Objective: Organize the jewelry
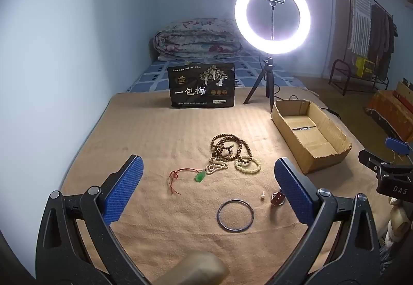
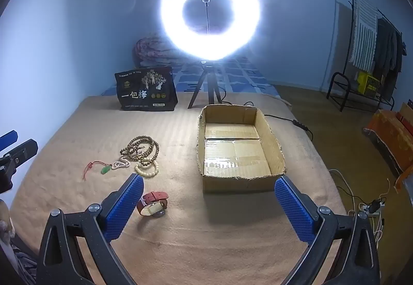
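Jewelry lies on a tan blanket [image 1: 167, 135]: a brown bead necklace [image 1: 229, 146], a pale bead bracelet [image 1: 247, 166], a green pendant on a red cord [image 1: 199, 176], a metal bangle [image 1: 235, 215], a small white bead [image 1: 262, 196] and a red-strap watch [image 2: 153, 203]. An empty cardboard box [image 2: 237, 148] stands to the right. My left gripper [image 1: 207, 176] is open above the pendant area, empty. My right gripper [image 2: 209, 194] is open and empty, near the box's front wall, with the watch by its left finger [image 2: 124, 207].
A ring light on a tripod [image 1: 272, 18] and a black snack bag [image 1: 202, 86] stand at the blanket's far edge. A folded quilt [image 1: 196, 39] lies behind. Cables [image 2: 361, 197] and a clothes rack [image 2: 369, 52] are to the right.
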`<state>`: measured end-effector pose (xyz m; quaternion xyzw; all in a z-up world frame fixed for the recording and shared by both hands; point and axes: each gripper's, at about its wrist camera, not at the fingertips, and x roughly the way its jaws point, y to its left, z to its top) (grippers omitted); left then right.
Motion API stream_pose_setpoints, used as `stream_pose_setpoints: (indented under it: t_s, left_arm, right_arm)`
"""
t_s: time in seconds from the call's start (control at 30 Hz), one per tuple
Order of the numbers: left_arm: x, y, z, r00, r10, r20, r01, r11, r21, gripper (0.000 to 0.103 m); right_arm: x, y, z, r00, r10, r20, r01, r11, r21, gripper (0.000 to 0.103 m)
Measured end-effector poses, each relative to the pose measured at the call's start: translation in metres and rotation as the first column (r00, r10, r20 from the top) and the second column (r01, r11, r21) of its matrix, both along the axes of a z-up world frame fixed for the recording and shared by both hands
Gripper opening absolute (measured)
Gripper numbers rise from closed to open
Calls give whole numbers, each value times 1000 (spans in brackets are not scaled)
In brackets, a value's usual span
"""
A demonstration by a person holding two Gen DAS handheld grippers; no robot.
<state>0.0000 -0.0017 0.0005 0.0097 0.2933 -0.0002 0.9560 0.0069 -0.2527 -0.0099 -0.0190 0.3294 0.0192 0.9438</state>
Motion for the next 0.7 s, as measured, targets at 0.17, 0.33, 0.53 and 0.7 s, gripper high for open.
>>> stream_pose_setpoints:
  t_s: [0.17, 0.33, 0.53, 0.7]
  left_arm:
    - [0, -2, 1, 1000, 6, 8, -6, 1000, -2, 103]
    - [-3, -2, 2, 1000, 9, 13, -9, 1000, -8, 103]
    - [-2, 7, 4, 1000, 18, 13, -18, 1000, -21, 103]
    - [-2, 7, 4, 1000, 18, 15, -18, 1000, -21, 103]
  right_arm:
    - [1, 0, -1, 1000, -2, -4, 2, 1000, -7, 103]
    - [3, 2, -2, 1000, 1, -7, -1, 1000, -14, 103]
    - [4, 1, 0, 1000, 2, -7, -2, 1000, -13, 103]
    - [1, 0, -4, 1000, -1, -5, 1, 1000, -16, 103]
